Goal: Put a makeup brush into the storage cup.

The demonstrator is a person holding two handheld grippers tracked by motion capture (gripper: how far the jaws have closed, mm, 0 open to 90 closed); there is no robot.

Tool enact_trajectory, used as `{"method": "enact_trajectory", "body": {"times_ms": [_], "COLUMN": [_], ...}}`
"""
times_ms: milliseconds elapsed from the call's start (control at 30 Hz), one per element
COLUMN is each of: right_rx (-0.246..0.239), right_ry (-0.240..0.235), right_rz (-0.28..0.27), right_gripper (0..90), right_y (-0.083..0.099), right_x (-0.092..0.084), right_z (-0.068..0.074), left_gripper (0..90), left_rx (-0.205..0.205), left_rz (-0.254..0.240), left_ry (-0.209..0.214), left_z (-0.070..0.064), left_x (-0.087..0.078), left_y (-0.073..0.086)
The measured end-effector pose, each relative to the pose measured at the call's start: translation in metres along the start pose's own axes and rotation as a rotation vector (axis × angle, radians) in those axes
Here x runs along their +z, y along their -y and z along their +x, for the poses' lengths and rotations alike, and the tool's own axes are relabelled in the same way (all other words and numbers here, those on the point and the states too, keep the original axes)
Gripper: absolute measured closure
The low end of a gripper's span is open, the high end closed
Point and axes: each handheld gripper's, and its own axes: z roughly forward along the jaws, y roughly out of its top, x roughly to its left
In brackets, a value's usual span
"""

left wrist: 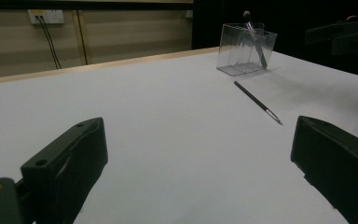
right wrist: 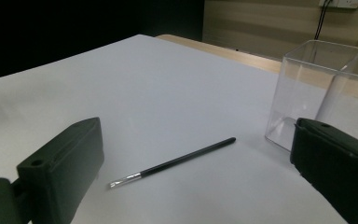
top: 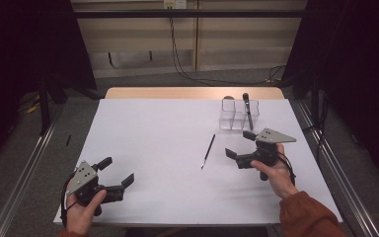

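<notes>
While the right gripper (top: 241,147) hovers with jaws wide and empty, the thin black brush with a silver ferrule (top: 208,151) lies flat on the white table (top: 153,148), just left of it and near the clear plastic organiser (top: 239,114). Advisable: descend squarely over mid-handle, close gently. Left gripper (top: 116,172) stands wide, idle, well apart.
</notes>
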Motion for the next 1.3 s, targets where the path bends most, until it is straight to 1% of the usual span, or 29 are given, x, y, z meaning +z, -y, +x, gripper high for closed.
{"method": "enact_trajectory", "body": {"times_ms": [67, 167, 333, 400, 467, 700, 767, 800, 867, 933, 1000, 1100, 1167, 1233, 1300], "right_rx": [-0.015, -0.013, -0.01, -0.019, -0.018, -0.036, -0.036, -0.042, -0.037, -0.04, -0.035, -0.027, -0.024, -0.007, -0.007], "right_ry": [-0.003, -0.004, -0.011, -0.003, -0.008, 0.0, 0.006, 0.006, 0.0, 0.006, 0.008, 0.0, -0.002, -0.001, 0.005], "right_rz": [0.002, 0.009, 0.058, 0.065, 0.079, 0.133, 0.135, 0.142, 0.162, 0.169, 0.189, 0.233, 0.247, 0.257, 0.288], "right_gripper": [2.6, 2.9, 2.4, 2.4, 2.2, 2.2, 2.2, 2.1, 2.2, 2.2, 2.3, 3.4, 3.5, 3.6, 4.3], "right_y": [-0.003, -0.006, -0.01, -0.012, -0.013, -0.02, -0.021, -0.021, -0.021, -0.021, -0.022, -0.024, -0.026, -0.026, -0.024], "right_x": [0.006, 0.016, 0.033, 0.038, 0.042, 0.057, 0.061, 0.063, 0.065, 0.067, 0.07, 0.073, 0.074, 0.076, 0.078], "right_z": [0.001, 0.001, 0.002, 0.003, 0.004, 0.007, 0.009, 0.01, 0.01, 0.01, 0.01, 0.01, 0.009, 0.008, 0.007], "left_gripper": [3.7, 3.7, 3.6, 3.6, 3.6, 3.6, 3.6, 3.6, 3.6, 3.6, 3.6, 3.6, 3.6, 3.6, 3.6], "left_rx": [-0.002, -0.001, -0.001, 0.002, 0.002, 0.002, 0.003, 0.006, 0.005, 0.005, 0.005, 0.006, 0.008, 0.009, 0.005], "left_rz": [0.002, 0.001, 0.003, 0.002, 0.005, 0.002, 0.003, 0.004, 0.006, 0.007, 0.004, 0.007, 0.008, 0.008, 0.006], "left_ry": [0.001, 0.002, 0.0, 0.003, 0.004, 0.006, 0.009, 0.01, 0.011, 0.011, 0.013, 0.013, 0.014, 0.014, 0.014], "left_z": [0.0, 0.001, 0.001, 0.001, 0.001, 0.001, 0.001, 0.001, 0.001, 0.001, 0.0, 0.0, 0.0, 0.001, 0.001], "left_x": [0.0, 0.0, 0.0, 0.001, 0.001, 0.001, 0.001, 0.001, 0.002, 0.002, 0.002, 0.002, 0.002, 0.002, 0.002], "left_y": [0.0, 0.0, 0.0, 0.0, 0.0, 0.0, 0.0, 0.0, 0.0, 0.0, 0.0, 0.0, 0.0, 0.0, 0.0]}}
